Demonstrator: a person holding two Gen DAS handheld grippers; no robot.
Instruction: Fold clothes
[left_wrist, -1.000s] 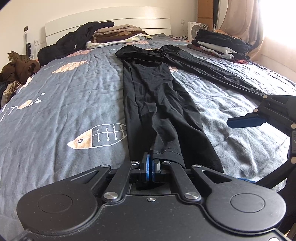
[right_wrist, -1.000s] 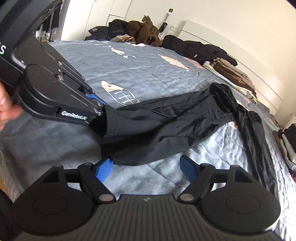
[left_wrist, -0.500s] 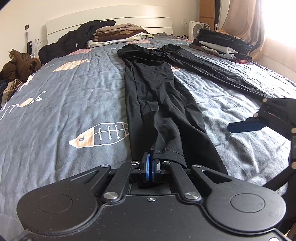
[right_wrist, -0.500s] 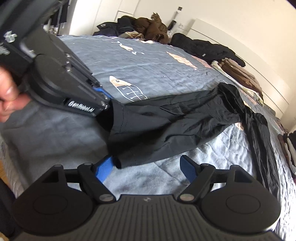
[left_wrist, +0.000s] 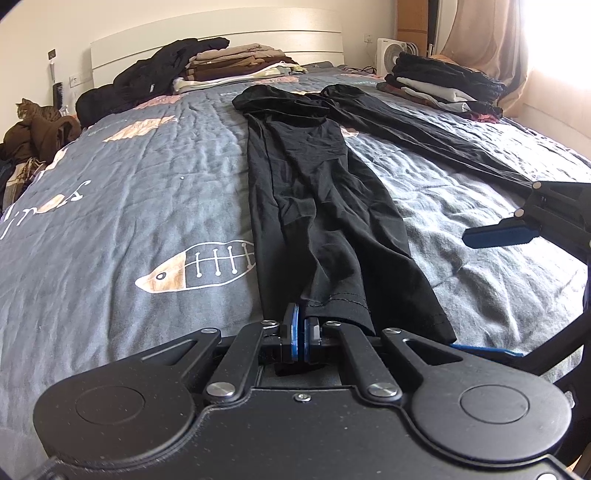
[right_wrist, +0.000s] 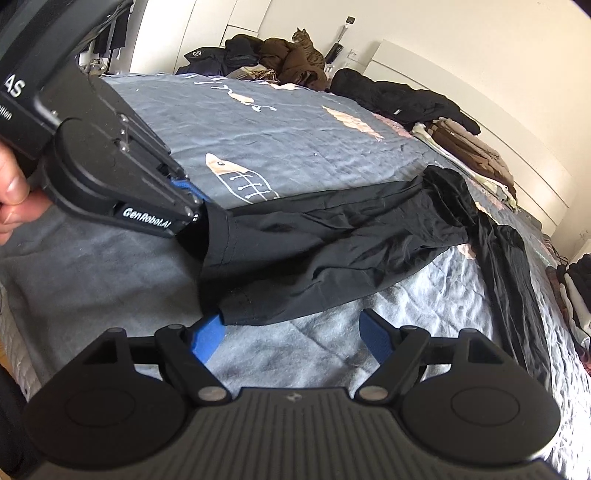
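Black trousers (left_wrist: 314, 192) lie spread on the grey bedspread (left_wrist: 129, 206), one leg running toward me, the other leg (left_wrist: 424, 136) angled right. My left gripper (left_wrist: 302, 332) is shut on the hem of the near leg; it also shows in the right wrist view (right_wrist: 192, 206), pinching the hem's left corner. My right gripper (right_wrist: 291, 332) is open, its left blue pad (right_wrist: 207, 332) just under the hem's other corner of the trousers (right_wrist: 332, 251), its right pad on bare bedspread. Its blue fingertip (left_wrist: 495, 236) shows at the right of the left wrist view.
Folded clothes stacks (left_wrist: 236, 66) and a black jacket (left_wrist: 147, 81) lie by the headboard; another folded pile (left_wrist: 443, 88) sits far right. A cat (right_wrist: 306, 48) rests on brown clothes (left_wrist: 40, 129) off the bed's left side. A fan (left_wrist: 391, 59) stands behind.
The right gripper has moved closer to the hem's free corner, staying open. The left gripper has stayed shut on the hem, with the view shifted slightly.
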